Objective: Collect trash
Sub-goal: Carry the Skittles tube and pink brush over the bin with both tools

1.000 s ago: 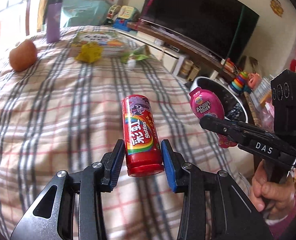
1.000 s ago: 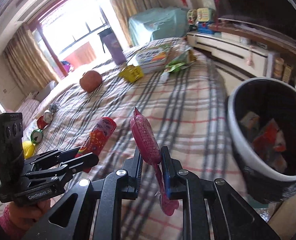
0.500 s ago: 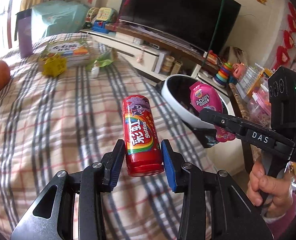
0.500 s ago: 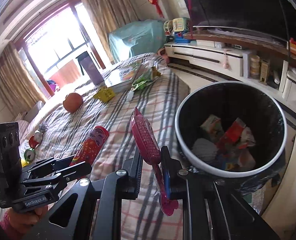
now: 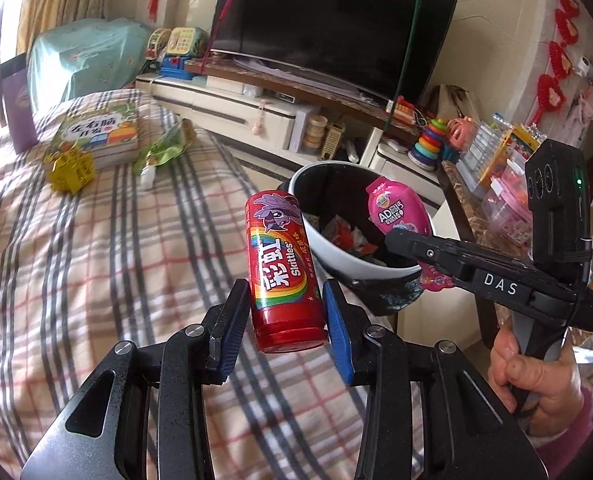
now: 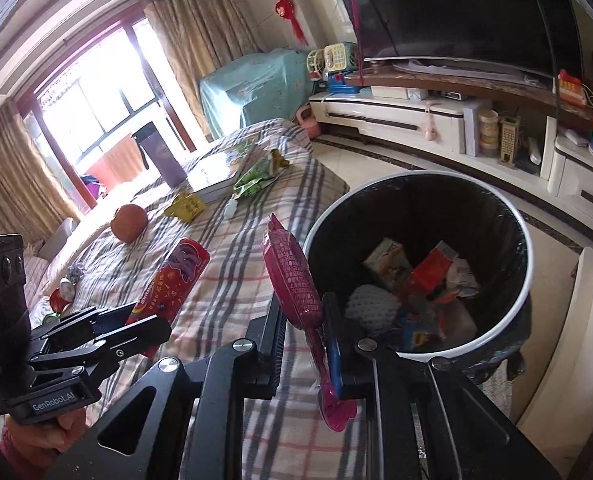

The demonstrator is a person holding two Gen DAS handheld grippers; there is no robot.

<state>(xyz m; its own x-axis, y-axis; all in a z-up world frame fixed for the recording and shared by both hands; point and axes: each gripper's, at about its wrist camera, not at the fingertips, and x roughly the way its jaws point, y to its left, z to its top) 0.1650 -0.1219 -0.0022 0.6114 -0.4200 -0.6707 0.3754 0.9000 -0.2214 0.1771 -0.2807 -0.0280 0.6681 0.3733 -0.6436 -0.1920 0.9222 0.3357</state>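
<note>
From the left wrist camera, the left gripper [image 5: 286, 316] is clamped on a red Skittles tube [image 5: 283, 270], its blue pads pressing the tube's lower end on both sides. The tube's long axis runs forward along the fingers and tilts slightly upward, its top toward the black trash bin [image 5: 380, 270]. The tube hangs over the plaid bedspread [image 5: 96, 264], with the bin's white rim ahead and to the right, off the bed edge. Farther right, the right gripper [image 5: 394, 240] holds a pink AD drink pouch [image 5: 396, 206] upright in front of the bin mouth (it appears the nearer of the two to the opening).

From the right wrist camera, the right gripper [image 6: 304, 320] pinches the pouch [image 6: 294, 276] edge-on, its long axis standing nearly vertical between the fingers, the bottom flap dangling below them. The bin [image 6: 526, 256] opens just ahead and to the right, with wrappers already inside. The pouch sits beside the near rim, not yet over the opening, so a short carry forward-right looks needed before letting go. To the left, the left gripper [image 6: 136, 322] holds the tube [image 6: 174, 276] slantwise over the bed, well short of the bin. A yellow wrapper [image 6: 186, 206] and a green packet [image 6: 256, 176] lie farther back on the bed.
</note>
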